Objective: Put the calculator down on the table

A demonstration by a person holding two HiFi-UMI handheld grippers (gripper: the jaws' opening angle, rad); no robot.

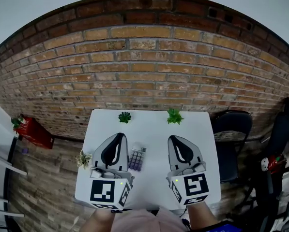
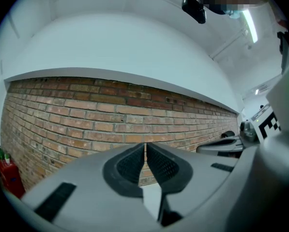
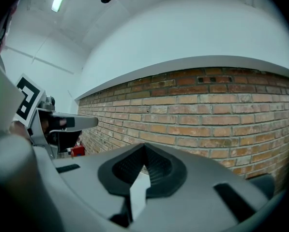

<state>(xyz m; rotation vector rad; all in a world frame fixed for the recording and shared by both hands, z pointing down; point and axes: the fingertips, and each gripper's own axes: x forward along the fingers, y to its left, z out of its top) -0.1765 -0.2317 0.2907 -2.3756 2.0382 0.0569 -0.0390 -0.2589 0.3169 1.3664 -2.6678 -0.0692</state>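
A small calculator [image 1: 136, 158] with purple keys lies flat on the white table [image 1: 149, 129], between the two grippers. My left gripper [image 1: 120, 136] hovers just left of it, jaws shut with nothing between them. My right gripper [image 1: 175, 139] is held to the calculator's right, also shut and empty. In the left gripper view the black pads [image 2: 134, 166] meet at the tip [image 2: 145, 145] against the brick wall. The right gripper view shows its own pads [image 3: 156, 167] closed together at the tip [image 3: 144, 146]. The calculator is hidden in both gripper views.
Two small green potted plants [image 1: 125, 117] [image 1: 174, 116] stand at the table's far edge, a third [image 1: 83, 159] at its left edge. A brick wall [image 1: 144, 71] is behind. A black chair [image 1: 231, 129] stands to the right, a red object [image 1: 33, 132] on the floor to the left.
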